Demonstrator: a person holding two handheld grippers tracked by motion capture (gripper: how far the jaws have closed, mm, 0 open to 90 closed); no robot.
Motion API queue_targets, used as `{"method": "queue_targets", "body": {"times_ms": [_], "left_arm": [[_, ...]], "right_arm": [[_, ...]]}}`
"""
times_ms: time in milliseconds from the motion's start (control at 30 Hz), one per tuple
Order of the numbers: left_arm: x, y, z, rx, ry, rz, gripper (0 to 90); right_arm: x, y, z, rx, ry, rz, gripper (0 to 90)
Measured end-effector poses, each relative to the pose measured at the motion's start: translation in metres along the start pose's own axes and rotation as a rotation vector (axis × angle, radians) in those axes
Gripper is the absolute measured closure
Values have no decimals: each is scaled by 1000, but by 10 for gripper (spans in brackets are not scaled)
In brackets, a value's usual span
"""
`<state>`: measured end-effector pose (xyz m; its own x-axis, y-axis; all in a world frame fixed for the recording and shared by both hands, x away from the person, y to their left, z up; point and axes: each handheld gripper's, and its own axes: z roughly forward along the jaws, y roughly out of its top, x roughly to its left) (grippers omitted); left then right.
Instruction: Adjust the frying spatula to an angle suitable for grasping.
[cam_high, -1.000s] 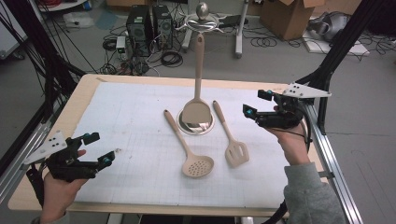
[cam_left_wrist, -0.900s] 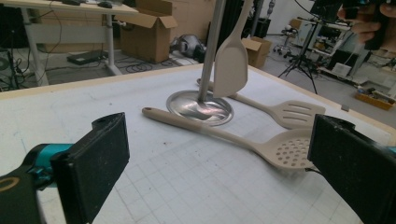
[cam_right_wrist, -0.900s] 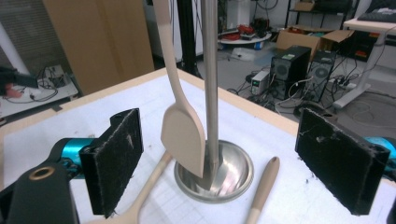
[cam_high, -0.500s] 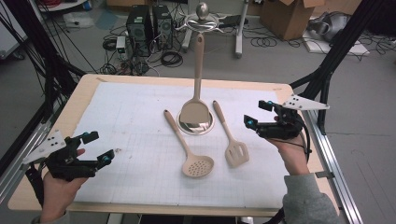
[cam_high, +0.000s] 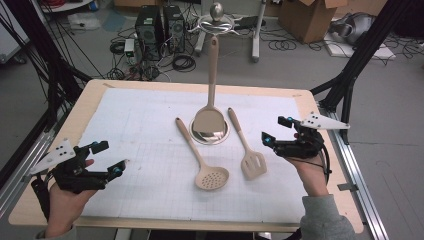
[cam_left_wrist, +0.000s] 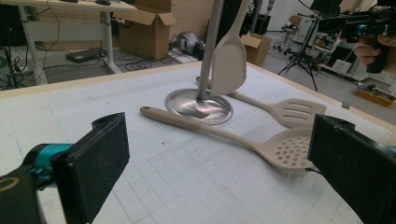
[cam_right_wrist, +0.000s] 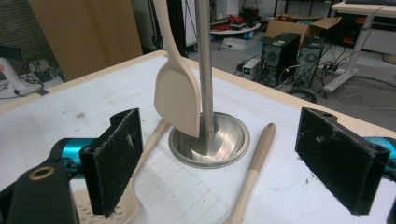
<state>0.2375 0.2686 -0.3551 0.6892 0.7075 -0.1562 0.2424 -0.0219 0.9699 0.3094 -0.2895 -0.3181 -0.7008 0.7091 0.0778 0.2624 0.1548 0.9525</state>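
Left gripper (cam_high: 109, 157) sat at the table's (cam_high: 150, 86) near-left corner, jaws wide apart, nothing held, hovering over the white grid mat (cam_high: 145, 130). Skimmer (cam_high: 202, 155) lay right of it, perforated head toward the person. Stand base (cam_high: 210, 131) was just beyond, a solid spatula (cam_high: 211, 95) hanging over it from the stand. Slotted turner (cam_high: 246, 145) lay right of the base, head near the person. Right gripper (cam_high: 276, 131) hovered near the turner, well clear of it, jaws spread wide, empty.
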Motion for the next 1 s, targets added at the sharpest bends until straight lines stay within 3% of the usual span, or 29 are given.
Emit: {"method": "queue_targets", "body": {"times_ms": [667, 1000], "left_arm": [[0, -1, 2, 6, -1, 6, 60], [-2, -2, 5, 20, 3, 15, 60]], "right_arm": [[0, -33, 3, 15, -44, 14, 142], [0, -38, 9, 40, -58, 10, 142]]}}
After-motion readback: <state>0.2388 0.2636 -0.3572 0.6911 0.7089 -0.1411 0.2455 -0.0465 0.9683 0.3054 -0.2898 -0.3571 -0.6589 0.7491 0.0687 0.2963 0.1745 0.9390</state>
